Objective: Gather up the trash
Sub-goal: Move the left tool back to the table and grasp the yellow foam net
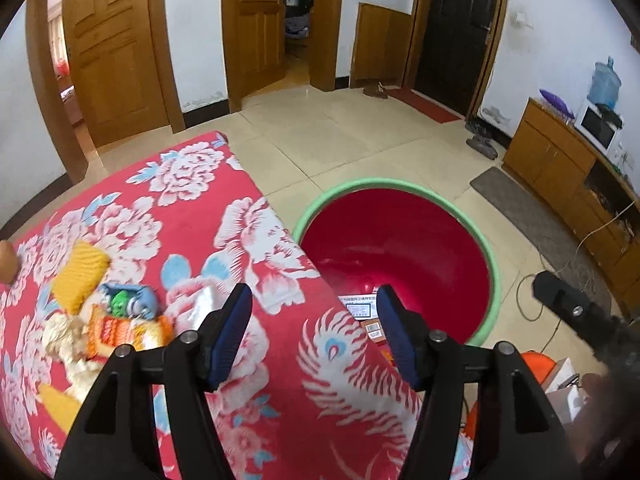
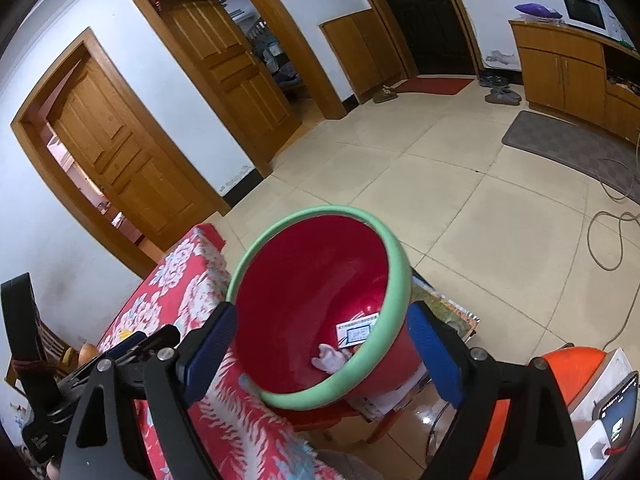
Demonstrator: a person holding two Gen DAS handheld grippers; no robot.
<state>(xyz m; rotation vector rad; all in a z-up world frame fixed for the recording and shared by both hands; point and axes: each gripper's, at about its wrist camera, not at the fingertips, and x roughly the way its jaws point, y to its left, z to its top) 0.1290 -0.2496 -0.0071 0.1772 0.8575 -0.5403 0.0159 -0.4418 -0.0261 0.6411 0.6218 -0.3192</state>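
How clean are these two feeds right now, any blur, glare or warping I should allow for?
Left wrist view: the trash pile on the floral cloth is motion-smeared, doors bow outward, and the corners are black. Right wrist view: sharper, with a soft glare patch inside the red basin, whose green rim curves with the fisheye.

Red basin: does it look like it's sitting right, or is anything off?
The red basin is tilted, its green rim leaning toward the flowered tablecloth rather than level. A white card and crumpled tissue lie inside. More wrappers sit on the cloth, uncollected. Nothing looks spilled or damaged.
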